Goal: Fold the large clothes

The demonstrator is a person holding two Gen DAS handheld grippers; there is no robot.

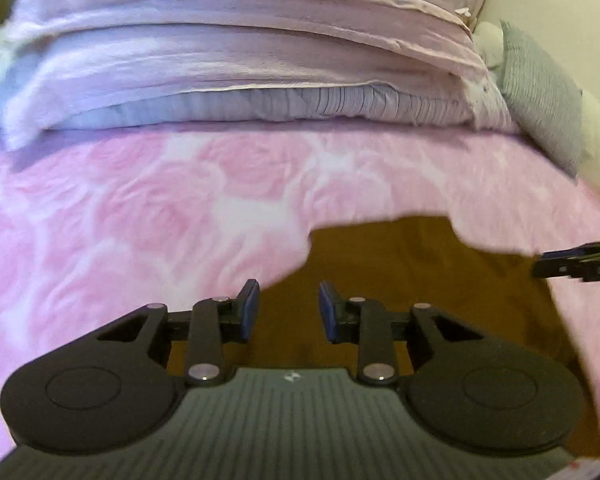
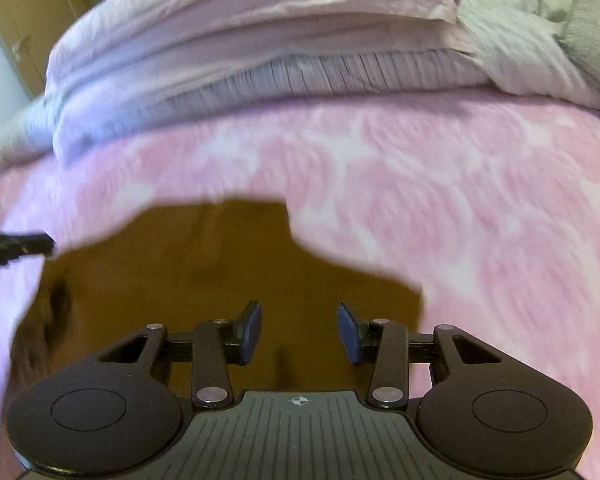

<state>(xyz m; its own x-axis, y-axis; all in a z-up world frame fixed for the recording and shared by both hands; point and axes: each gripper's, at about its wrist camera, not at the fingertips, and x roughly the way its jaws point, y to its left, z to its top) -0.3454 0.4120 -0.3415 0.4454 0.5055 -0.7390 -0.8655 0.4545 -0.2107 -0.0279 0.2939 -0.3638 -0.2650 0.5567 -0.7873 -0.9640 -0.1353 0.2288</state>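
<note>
No words or numbers can be read anywhere; only a small crosshair mark sits on the right tongs' ribbed housing, at twelve o'clock.

Open pink blanket ahead, stacked bedding behind (far edge blocked)

— What do we see past the work area?
— We see a pink rose-patterned blanket covering the bed, with folded lilac bedding stacked on its far end over a striped duvet.
— And at the right?
— We see a grey pillow against the wall.
</note>
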